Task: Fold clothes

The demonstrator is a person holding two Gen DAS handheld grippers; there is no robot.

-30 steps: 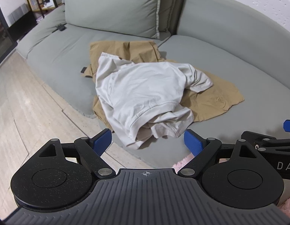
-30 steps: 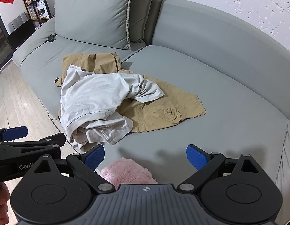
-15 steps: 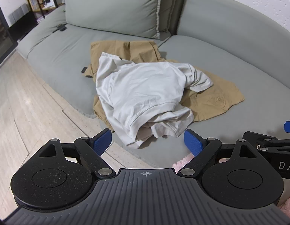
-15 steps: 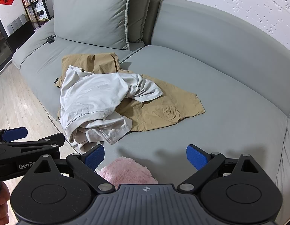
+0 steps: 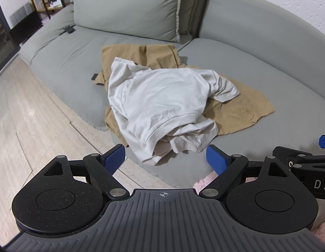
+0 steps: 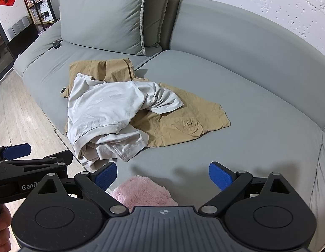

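A crumpled white T-shirt (image 5: 162, 103) (image 6: 105, 113) lies on top of tan shorts (image 5: 244, 109) (image 6: 183, 121) spread over the grey sofa seat (image 5: 267, 67) (image 6: 257, 113). The shirt's hem hangs over the seat's front edge. My left gripper (image 5: 165, 159) is open, held in the air just short of that hanging hem, nothing between its blue pads. My right gripper (image 6: 162, 174) is also open and empty, hovering over the bare seat to the right of the clothes. The left gripper's side (image 6: 30, 163) shows at the left of the right wrist view.
A pink fluffy object (image 6: 143, 193) lies at the sofa's front edge below the right gripper. A large grey cushion (image 5: 129, 6) leans on the backrest behind the clothes. Pale wood floor (image 5: 26, 126) lies left; a small black object (image 5: 69, 29) rests far back on the seat.
Both views have shifted only slightly, drifting a little nearer to the clothes. The garments have not moved and both grippers stay open.
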